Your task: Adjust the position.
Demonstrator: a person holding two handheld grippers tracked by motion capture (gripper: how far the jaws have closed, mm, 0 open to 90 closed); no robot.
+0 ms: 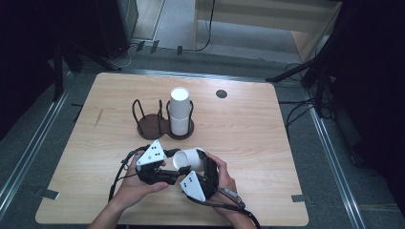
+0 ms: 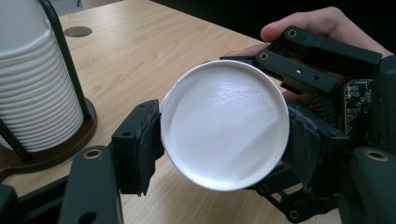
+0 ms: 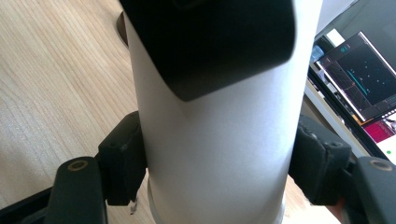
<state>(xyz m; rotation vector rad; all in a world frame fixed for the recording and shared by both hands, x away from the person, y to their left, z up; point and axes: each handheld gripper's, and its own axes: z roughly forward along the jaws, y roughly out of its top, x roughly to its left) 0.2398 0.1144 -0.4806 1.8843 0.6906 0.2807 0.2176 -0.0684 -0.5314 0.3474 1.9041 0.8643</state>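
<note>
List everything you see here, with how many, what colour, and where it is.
Paper cup: one, white, on its side above the table's near edge, clamped between both grippers.
Stack of paper cups: one stack, white, in the holder's right ring.
Cup holder: one, dark brown, two rings, table centre; left ring empty.
Table: one, light wood.
Cable grommet: one, grey, far side of the table.
Left hand-held gripper: black, at the cup's base.
Right hand-held gripper: black, around the cup's side.

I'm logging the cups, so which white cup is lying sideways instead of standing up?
The cup held between both grippers near the person lies sideways; the others form an upright stack in the holder.
</note>
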